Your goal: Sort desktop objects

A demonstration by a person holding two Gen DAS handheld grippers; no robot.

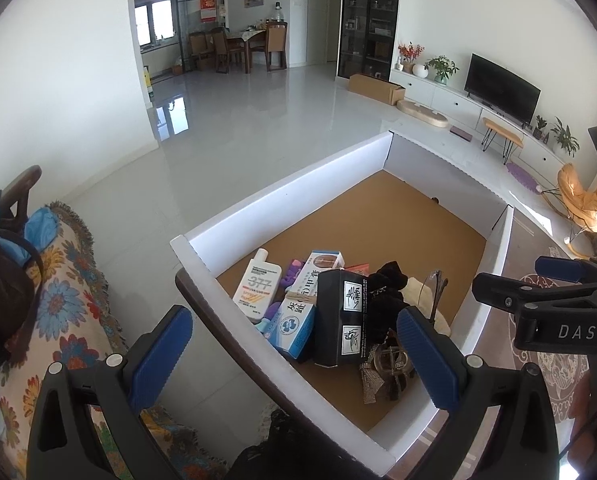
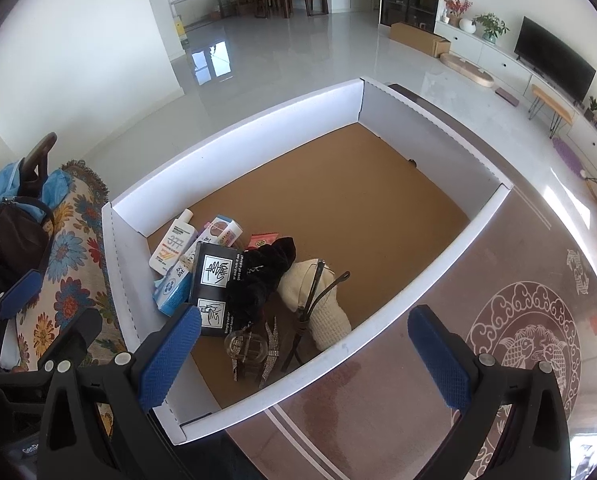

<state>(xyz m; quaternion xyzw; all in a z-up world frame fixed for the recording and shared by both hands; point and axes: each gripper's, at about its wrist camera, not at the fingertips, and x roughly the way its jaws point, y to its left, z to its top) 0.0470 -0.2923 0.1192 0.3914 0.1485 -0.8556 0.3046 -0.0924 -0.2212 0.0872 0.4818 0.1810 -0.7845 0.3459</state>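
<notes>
left gripper (image 1: 294,344): blue pads wide apart, empty, above near-left corner of tray
white sunscreen bottle (image 2: 173,246): lying flat, leftmost in pile
black printed carton (image 2: 214,288): beside bottle, touching black fuzzy cloth (image 2: 264,276)
cream knit pouch (image 2: 318,300): right of cloth, glasses on it
white-walled cardboard tray (image 2: 238,124): holds whole pile, on brown patterned surface (image 2: 418,280)
right gripper (image 2: 304,354): fingers spread, holding nothing, over tray's near wall

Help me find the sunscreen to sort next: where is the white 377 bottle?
The white 377 bottle lies in the box's near-left corner against the white wall, just left of the black box in both views.
</notes>
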